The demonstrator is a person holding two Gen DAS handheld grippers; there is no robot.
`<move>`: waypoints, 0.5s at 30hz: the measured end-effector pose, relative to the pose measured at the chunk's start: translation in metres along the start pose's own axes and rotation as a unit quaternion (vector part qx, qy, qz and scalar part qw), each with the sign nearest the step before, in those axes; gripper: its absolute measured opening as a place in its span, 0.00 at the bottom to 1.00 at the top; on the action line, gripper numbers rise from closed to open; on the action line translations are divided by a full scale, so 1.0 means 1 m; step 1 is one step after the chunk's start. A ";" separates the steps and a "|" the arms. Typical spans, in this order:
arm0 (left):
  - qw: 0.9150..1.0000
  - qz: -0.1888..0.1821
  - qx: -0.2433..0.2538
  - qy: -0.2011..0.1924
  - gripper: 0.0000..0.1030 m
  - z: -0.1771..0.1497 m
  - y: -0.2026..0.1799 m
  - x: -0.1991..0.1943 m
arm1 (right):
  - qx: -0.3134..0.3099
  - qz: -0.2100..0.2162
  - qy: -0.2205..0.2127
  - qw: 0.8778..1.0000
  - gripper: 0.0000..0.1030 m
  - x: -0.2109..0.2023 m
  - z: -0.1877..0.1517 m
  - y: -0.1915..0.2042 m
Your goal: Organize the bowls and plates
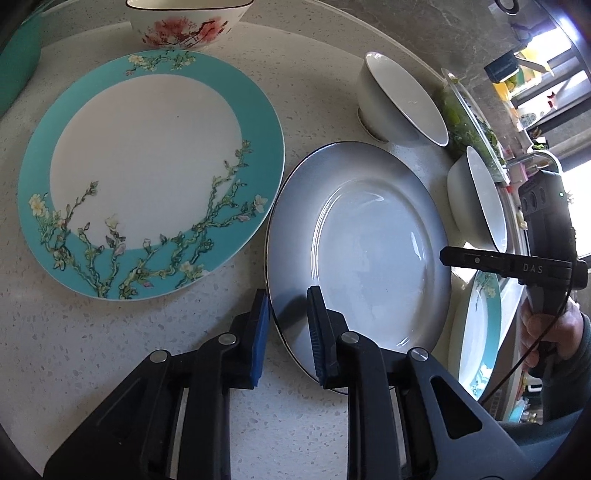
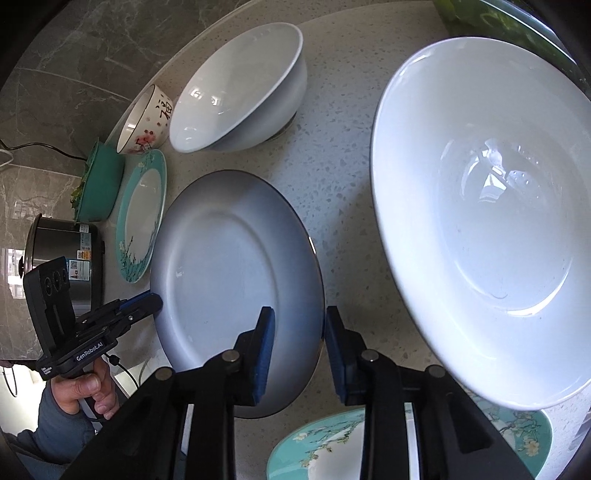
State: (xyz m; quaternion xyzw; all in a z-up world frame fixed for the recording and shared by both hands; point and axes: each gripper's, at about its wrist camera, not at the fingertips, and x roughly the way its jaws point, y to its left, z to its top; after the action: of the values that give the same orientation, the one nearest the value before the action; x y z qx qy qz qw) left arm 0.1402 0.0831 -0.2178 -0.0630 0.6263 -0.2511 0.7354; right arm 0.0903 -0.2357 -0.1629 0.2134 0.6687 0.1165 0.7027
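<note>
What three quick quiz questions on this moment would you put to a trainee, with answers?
1. Which dish sits between the jaws of both the left gripper and the right gripper? A) the teal floral plate B) the grey plate C) the green tub
2. True or false: the red-blossom bowl is stacked on a plate.
3. How many plain white bowls show in the right wrist view?
Key: 1 B; 2 false, it stands on the table; 3 two.
</note>
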 end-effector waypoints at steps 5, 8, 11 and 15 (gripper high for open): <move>1.000 0.002 -0.011 -0.004 0.17 -0.003 0.000 -0.002 | 0.004 0.004 -0.001 1.000 0.31 -0.002 -0.004 0.000; 1.000 0.005 -0.011 -0.008 0.17 -0.005 -0.001 -0.008 | 0.000 0.006 0.000 1.000 0.31 -0.004 -0.006 0.004; 1.000 0.006 -0.010 -0.009 0.17 -0.009 -0.002 -0.014 | -0.002 0.007 0.000 1.000 0.31 -0.007 -0.010 0.007; 1.000 0.007 -0.015 -0.011 0.17 -0.021 -0.004 -0.027 | -0.012 0.008 0.000 1.000 0.31 -0.014 -0.019 0.016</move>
State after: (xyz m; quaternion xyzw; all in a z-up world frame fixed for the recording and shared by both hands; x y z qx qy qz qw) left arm 0.1167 0.0966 -0.1964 -0.0728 0.6222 -0.2356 0.7430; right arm 0.0727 -0.2252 -0.1437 0.2103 0.6658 0.1299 0.7040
